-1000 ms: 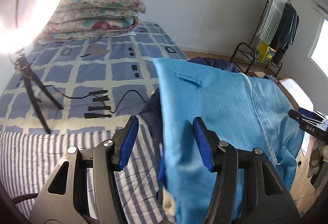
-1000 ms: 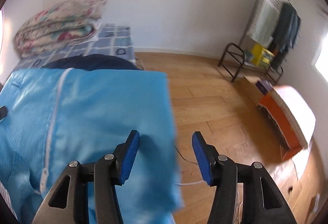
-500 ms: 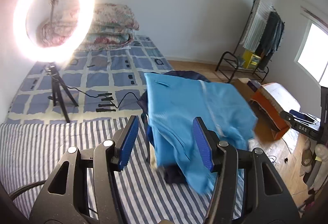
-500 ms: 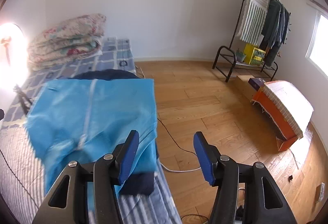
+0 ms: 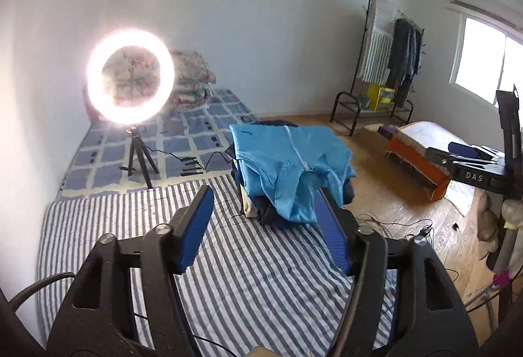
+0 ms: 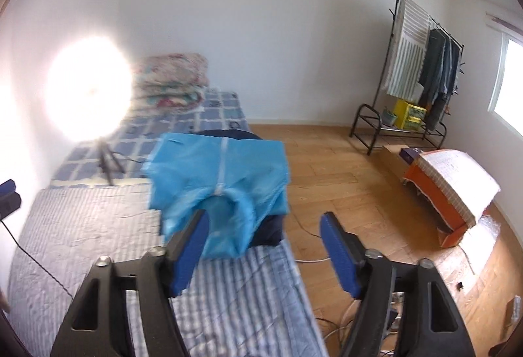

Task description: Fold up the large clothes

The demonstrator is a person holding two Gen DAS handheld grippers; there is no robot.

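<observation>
I count one light-blue zip jacket (image 5: 291, 157) lying folded on top of what looks like a dark navy garment (image 6: 266, 231), though blur hides how many lie under it, at the striped mattress (image 5: 248, 272) edge nearest the wooden floor. My left gripper (image 5: 263, 226) and right gripper (image 6: 263, 254) hang above the mattress short of the jacket, both jaws opening wide with nothing between them. Beyond the jacket I see one ring light (image 5: 129, 76) on its tripod.

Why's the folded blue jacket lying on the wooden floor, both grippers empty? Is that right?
Not the floor. The blue jacket sits on a pile of dark clothes on the striped mattress, as the left wrist view shows. Both the left gripper and right gripper are empty, jaws opening.
</observation>
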